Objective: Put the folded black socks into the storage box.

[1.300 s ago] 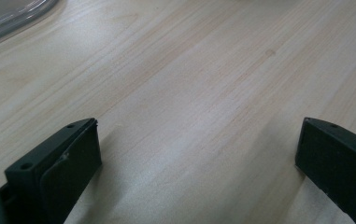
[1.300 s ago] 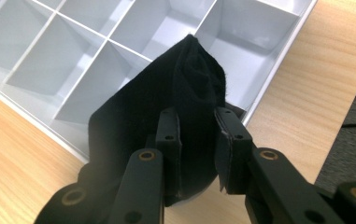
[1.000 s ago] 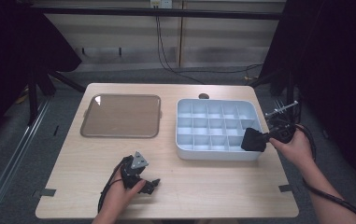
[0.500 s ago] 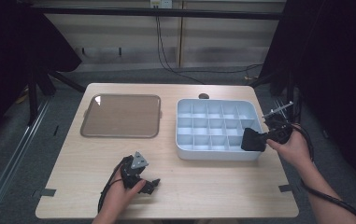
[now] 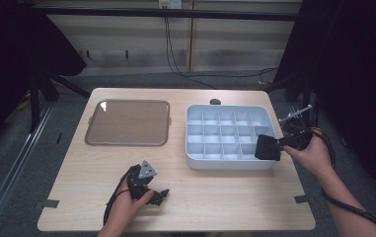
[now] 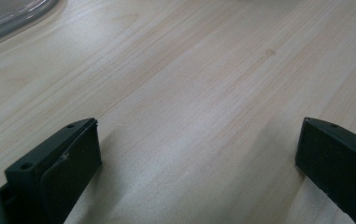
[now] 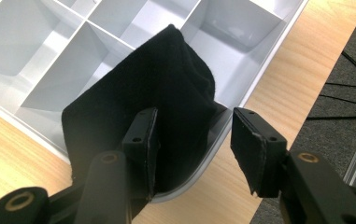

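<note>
High view: one wooden table [image 5: 215,202] carries one brown tray [image 5: 129,123] at the left and one pale blue divided box [image 5: 230,163] at the right; a small dark round object [image 5: 215,102] beside the box's far rim is too small to identify. One black cloth [image 5: 267,147] sits at the box's near right corner, hiding that corner and part of the compartment there. Twenty compartments can be counted, four rows of five, with the near right one largely covered. The right gripper [image 5: 280,144] is at the cloth, its jaws hidden behind fabric and hand [image 5: 311,150]; the left gripper [image 5: 160,196] lies low on the table near the front edge, partly covered by the left hand [image 5: 126,207]. Left gripper view: two black jaws stand wide apart over bare wood with nothing between them, both cut off by the lower frame edge; a sliver of the tray shows at the top left corner. Right gripper view: the cloth drapes over the box's rounded corner wall, partly inside the corner compartment and partly hanging outside. The right gripper's jaws have just been opening; one jaw still lies against the cloth, the other stands clear over the table, so the cloth is not clamped. The cloth's lower edge is hidden behind the jaw.
</note>
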Demonstrator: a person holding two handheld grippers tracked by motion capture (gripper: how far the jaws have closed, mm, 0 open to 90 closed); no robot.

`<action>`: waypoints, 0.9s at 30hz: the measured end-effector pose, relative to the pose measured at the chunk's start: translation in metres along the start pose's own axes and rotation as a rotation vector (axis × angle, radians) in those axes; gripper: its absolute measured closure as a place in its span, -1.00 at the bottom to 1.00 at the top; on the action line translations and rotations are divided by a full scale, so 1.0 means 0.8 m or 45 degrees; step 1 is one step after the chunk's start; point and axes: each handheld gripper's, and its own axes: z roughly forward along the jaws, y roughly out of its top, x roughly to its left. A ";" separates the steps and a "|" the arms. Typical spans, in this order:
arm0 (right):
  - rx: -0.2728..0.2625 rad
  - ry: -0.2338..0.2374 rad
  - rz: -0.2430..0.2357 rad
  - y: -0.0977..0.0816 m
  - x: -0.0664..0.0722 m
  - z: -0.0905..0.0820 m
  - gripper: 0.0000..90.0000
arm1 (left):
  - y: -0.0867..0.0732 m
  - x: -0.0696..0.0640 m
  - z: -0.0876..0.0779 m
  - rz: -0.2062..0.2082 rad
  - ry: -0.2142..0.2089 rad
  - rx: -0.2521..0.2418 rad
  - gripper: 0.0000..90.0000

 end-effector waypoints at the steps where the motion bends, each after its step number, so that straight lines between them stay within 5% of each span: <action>1: 0.002 0.004 0.005 0.001 0.000 -0.001 0.15 | 0.000 0.000 0.000 0.003 0.001 0.001 -1.00; 10: 0.001 0.023 -0.006 0.011 0.003 -0.016 0.15 | 0.000 0.000 0.000 0.000 0.000 0.000 -1.00; 27: 0.056 0.102 -0.066 0.038 0.024 -0.029 0.54 | 0.000 0.000 0.001 -0.003 0.006 -0.011 -1.00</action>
